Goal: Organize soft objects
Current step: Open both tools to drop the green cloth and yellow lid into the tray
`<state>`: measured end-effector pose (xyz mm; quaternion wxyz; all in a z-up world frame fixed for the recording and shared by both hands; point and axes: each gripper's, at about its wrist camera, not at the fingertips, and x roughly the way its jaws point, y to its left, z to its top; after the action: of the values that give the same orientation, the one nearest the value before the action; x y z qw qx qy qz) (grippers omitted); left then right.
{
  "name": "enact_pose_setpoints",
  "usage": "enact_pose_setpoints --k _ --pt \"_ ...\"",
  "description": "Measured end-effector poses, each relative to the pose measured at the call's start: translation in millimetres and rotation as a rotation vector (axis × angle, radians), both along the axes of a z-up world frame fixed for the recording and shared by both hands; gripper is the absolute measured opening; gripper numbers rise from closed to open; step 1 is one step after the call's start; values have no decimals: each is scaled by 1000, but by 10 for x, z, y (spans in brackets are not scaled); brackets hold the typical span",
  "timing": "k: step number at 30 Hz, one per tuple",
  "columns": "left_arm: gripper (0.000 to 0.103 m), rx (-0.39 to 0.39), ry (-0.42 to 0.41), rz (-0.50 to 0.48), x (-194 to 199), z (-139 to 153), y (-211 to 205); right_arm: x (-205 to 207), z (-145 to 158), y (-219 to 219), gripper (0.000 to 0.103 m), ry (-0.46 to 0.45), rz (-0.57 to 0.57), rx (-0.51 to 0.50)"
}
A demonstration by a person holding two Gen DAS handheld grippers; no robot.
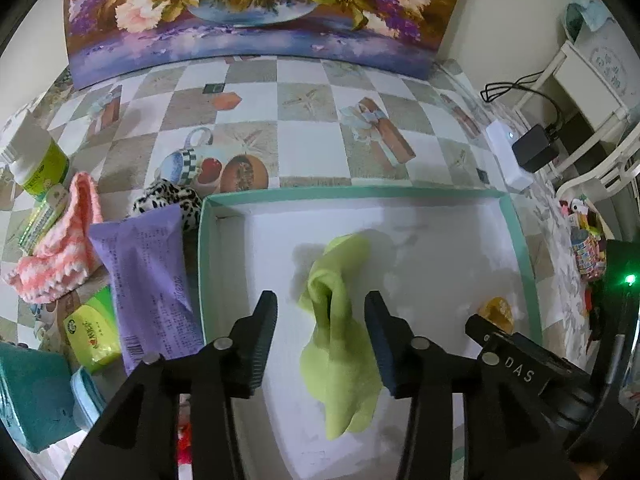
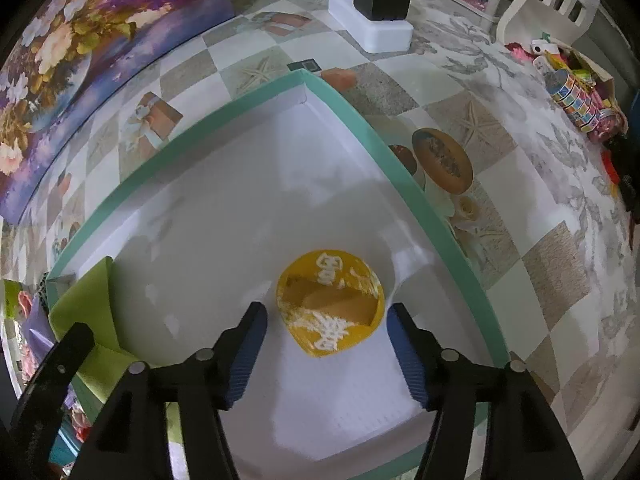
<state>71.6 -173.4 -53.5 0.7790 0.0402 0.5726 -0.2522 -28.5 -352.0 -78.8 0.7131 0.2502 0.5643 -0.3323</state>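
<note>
A teal-rimmed white box (image 1: 352, 191) lies on the table. A lime green cloth (image 1: 340, 344) lies crumpled in it, between the fingers of my open left gripper (image 1: 322, 308), which hangs just over it. A round yellow packet with white characters (image 2: 330, 304) lies on the box floor near its right wall; it also shows in the left wrist view (image 1: 498, 312). My right gripper (image 2: 326, 316) is open and empty just above the packet. The green cloth shows at the left in the right wrist view (image 2: 86, 304). Left of the box lie a purple packet (image 1: 148, 284), a pink knitted piece (image 1: 60, 248) and a leopard-print cloth (image 1: 168, 200).
A flower painting (image 1: 256, 12) leans against the back wall. A white power strip with a black adapter (image 2: 380, 8) sits behind the box. A green-labelled bottle (image 1: 40, 164), a yellow-green pack (image 1: 94, 332) and a teal box (image 1: 32, 396) crowd the left. White chairs (image 1: 592, 80) stand right.
</note>
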Motion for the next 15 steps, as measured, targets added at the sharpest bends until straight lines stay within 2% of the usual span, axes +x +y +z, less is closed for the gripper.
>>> enact_pose_setpoints --k 1,5,7,8,15 --pt "59 -2 -4 0 5 20 4 5 20 1 72 -1 3 -9" --pt "75 -15 -39 14 16 142 44 12 112 41 83 -26 30 -10" --pt "99 -8 -71 39 32 206 82 4 172 54 92 -44 37 -27" --pt "101 -1 -88 53 40 231 108 19 209 73 103 -53 40 -38" --pt "102 -19 -75 111 153 320 314 11 370 142 103 -92 53 -76"
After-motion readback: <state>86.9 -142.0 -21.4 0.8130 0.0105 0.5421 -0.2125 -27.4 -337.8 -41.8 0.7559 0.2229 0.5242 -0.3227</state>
